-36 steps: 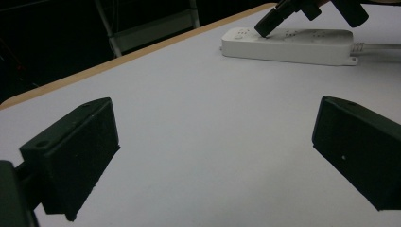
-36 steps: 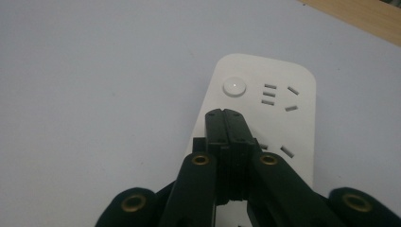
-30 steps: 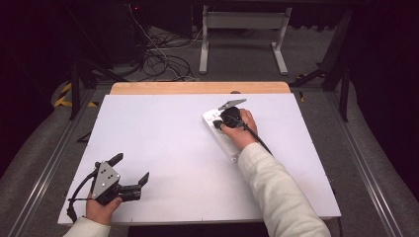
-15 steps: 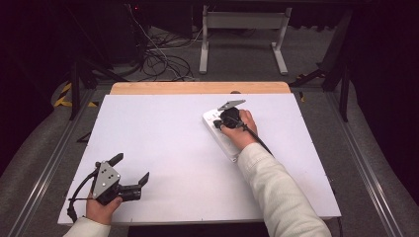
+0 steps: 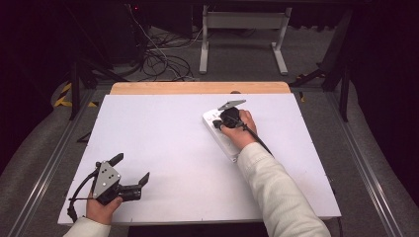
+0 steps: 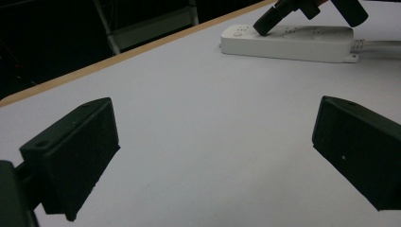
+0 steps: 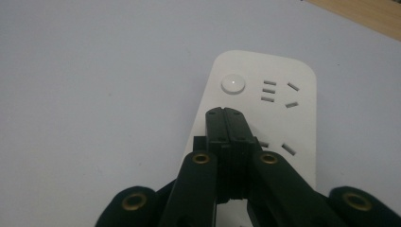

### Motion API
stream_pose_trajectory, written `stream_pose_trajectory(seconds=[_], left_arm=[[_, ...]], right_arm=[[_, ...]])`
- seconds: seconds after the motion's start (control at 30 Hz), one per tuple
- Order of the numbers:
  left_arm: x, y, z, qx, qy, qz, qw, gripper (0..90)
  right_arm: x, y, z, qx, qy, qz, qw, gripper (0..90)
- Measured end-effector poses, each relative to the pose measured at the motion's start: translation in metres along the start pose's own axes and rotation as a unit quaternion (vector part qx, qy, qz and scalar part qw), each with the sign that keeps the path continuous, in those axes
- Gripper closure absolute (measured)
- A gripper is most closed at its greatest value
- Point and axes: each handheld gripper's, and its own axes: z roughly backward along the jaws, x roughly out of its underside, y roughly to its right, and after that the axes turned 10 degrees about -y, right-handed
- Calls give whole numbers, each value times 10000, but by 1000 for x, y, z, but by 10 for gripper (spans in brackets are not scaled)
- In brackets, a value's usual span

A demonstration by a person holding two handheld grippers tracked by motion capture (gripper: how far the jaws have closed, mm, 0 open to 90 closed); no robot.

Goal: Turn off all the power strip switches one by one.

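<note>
Lying under the right tool (image 7: 226,116) – white power strip (image 7: 293,118), round button just ahead

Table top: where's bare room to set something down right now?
Most of the white table top is bare: the whole stretch between the left hand-held gripper at the near-left corner and the power strip right of centre. The near-right part is crossed by the sleeve. Crowded only around the strip, where the right hand-held gripper sits.

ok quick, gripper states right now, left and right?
Left gripper: open, jaws wide apart, holding nothing, low over the table.
Right gripper: jaws shut together, nothing between them, tips over the power strip.
</note>
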Motion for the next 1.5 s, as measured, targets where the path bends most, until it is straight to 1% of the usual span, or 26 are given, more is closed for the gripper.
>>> stream_pose_trajectory(seconds=[0.13, 0.23, 0.3, 0.37, 0.4, 0.43, 0.47, 0.5, 0.57, 0.6, 0.63, 0.67, 0.73, 0.77, 0.9, 1.0, 1.13, 1.2, 1.23, 1.27, 1.3, 1.37, 1.43, 1.47, 1.5], left_arm=[[0, 0, 0, -1, -4, 17, 10000, 17], [0, 0, -1, -9, -2, 14, 10000, 17], [0, 0, -1, -8, -4, 14, 10000, 17], [0, 1, 0, -5, -2, 4, 10000, 17], [0, 0, 0, -19, -4, -13, 10000, 17], [0, 0, 0, -3, 8, 32, 10000, 17], [0, 0, 0, -4, 5, 30, 10000, 17], [0, 0, 0, -4, -6, 8, 10000, 17], [0, -1, 0, -14, 10, 26, 10000, 17], [0, -1, 0, 1, 3, 45, 10000, 17], [0, -2, -1, 1, 3, 39, 10000, 17], [0, -1, 0, -2, 7, 47, 10000, 17], [0, -1, 0, -5, 6, 31, 10000, 17], [0, -1, 0, -8, 12, 34, 10000, 17], [0, -1, 0, 3, 11, 29, 10000, 17], [0, -2, 0, 11, 11, 6, 10000, 17], [0, -1, -1, 13, 1, 33, 10000, 17], [0, -1, -2, 18, 3, 8, 10000, 17], [0, -1, -2, 11, 4, 12, 10000, 17], [-1, -1, -2, 4, -12, -9, 10000, 17], [-1, -1, -2, 10, -18, -5, 10000, 17], [-1, -1, -2, 1, -14, -15, 10000, 17], [0, -2, -1, 17, 7, 13, 10000, 17], [0, -2, 0, 20, 10, 42, 10000, 17], [0, -3, 0, 17, 10, 24, 10000, 17]], right_arm=[[0, -2, 0, 59, -30, 31, 10000, 900], [0, -2, -1, 33, -31, -37, 10000, 900], [-1, -3, -1, 103, -70, -9, 9999, 900], [-1, -4, -1, 125, -71, -39, 9999, 900], [-1, -4, -1, 125, -48, -8, 9999, 900], [-1, -3, 0, 125, -14, 98, 9999, 900], [-3, -3, 4, 186, -5, 137, 9997, 900], [-3, -2, 7, 181, 153, 112, 9997, 900], [-7, -2, 15, -8, 576, -43, 9983, 900], [-9, -4, 19, -65, 680, -47, 9977, 900], [-11, -5, 20, -93, 728, -34, 9973, 900], [-11, -6, 22, -88, 735, 3, 9973, 900], [-10, -6, 21, -118, 687, -4, 9976, 900], [-10, -6, 21, -84, 651, 26, 9978, 900], [-13, -7, 26, -112, 774, 50, 9969, 900], [-15, -6, 30, -91, 843, 11, 9964, 900], [-18, -5, 35, -89, 898, -91, 9959, 900], [-22, -6, 38, -55, 903, -99, 9958, 900], [-24, -6, 39, -70, 786, -145, 9968, 900], [-28, -8, 39, 50, 706, -31, 9975, 900], [-33, -10, 39, 96, 691, 42, 9976, 900], [-43, -12, 39, -14, 751, 7, 9972, 900], [-50, -14, 36, 53, 695, 68, 9975, 900], [-52, -14, 33, 50, 684, 58, 9976, 900], [-53, -13, 30, 53, 646, 47, 9979, 900]])
